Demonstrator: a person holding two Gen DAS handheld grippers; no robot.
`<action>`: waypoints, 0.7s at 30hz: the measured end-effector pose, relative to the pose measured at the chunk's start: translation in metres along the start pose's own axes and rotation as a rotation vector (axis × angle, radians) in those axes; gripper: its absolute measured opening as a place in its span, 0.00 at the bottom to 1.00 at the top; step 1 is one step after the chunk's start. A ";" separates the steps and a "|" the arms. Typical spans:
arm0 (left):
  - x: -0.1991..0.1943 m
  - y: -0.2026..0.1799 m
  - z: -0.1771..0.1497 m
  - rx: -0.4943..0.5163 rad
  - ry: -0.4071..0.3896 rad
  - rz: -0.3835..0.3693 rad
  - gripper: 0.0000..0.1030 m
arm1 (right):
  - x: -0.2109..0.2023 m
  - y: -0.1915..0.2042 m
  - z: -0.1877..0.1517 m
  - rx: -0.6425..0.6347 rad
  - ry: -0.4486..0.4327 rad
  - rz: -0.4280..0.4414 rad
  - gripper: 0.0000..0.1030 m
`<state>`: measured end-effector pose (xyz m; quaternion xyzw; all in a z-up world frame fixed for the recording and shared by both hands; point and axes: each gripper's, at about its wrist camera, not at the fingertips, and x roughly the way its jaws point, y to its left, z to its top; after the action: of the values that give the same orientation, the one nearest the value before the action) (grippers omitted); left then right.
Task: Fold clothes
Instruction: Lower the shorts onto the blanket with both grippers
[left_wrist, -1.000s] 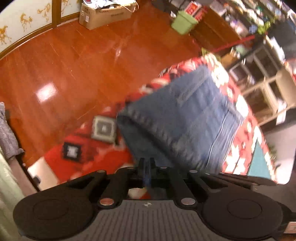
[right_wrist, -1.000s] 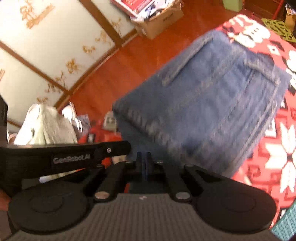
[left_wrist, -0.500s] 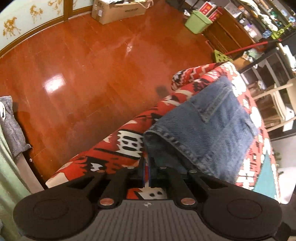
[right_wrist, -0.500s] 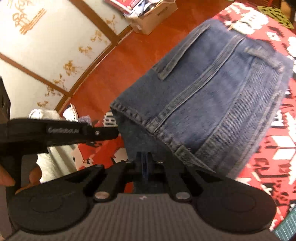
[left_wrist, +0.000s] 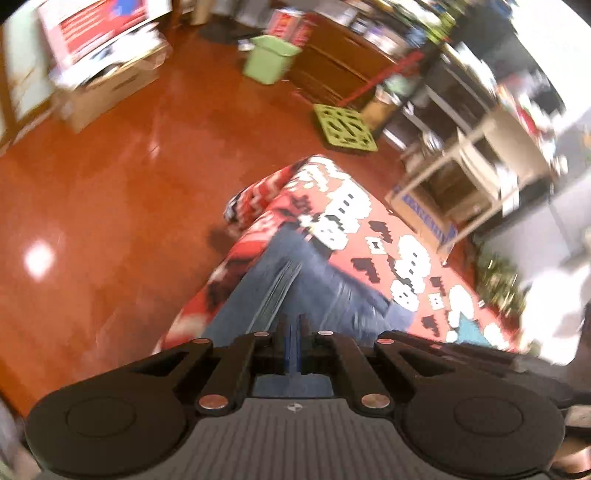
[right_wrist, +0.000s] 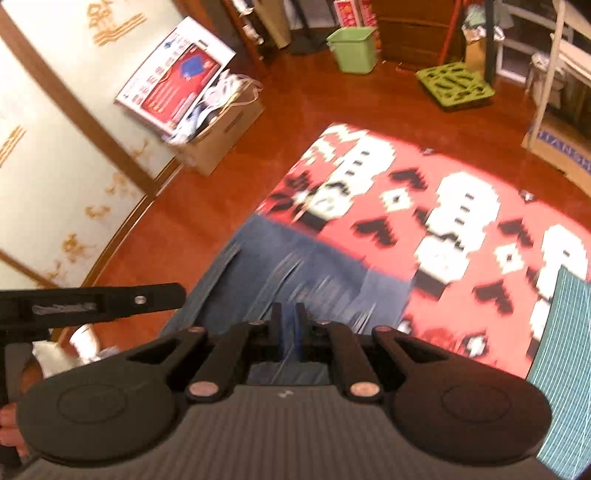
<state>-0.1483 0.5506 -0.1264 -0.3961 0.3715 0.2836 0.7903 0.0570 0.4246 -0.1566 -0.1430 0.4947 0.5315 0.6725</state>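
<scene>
Both views are blurred. In the left wrist view the left gripper (left_wrist: 293, 328) is seen at bottom centre, jaws drawn nearly together, with blue denim pinched between them. The jeans (left_wrist: 295, 291) are spread from the jaws up into mid-frame, laid on a red patterned blanket (left_wrist: 373, 236). In the right wrist view the right gripper (right_wrist: 289, 325) is likewise closed to a narrow slit on the denim edge; the jeans (right_wrist: 295, 273) are seen at lower centre, over the blanket's (right_wrist: 454, 229) left part. Red-brown floor (right_wrist: 303, 110) is seen around. A green bin (right_wrist: 352, 48) is noted at top centre, a cardboard box (right_wrist: 218, 136) at upper left.
</scene>
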 end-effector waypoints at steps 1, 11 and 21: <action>0.009 -0.002 0.004 0.021 0.009 0.001 0.02 | 0.008 -0.003 0.006 0.003 -0.003 -0.005 0.07; 0.093 -0.021 0.044 0.196 0.082 -0.007 0.02 | 0.080 -0.015 0.028 0.027 0.000 -0.032 0.07; 0.111 -0.027 0.065 0.176 0.089 -0.033 0.02 | 0.075 -0.037 0.036 0.043 -0.047 -0.075 0.03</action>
<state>-0.0419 0.6078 -0.1786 -0.3433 0.4232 0.2187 0.8094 0.1027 0.4792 -0.2134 -0.1343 0.4845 0.4984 0.7062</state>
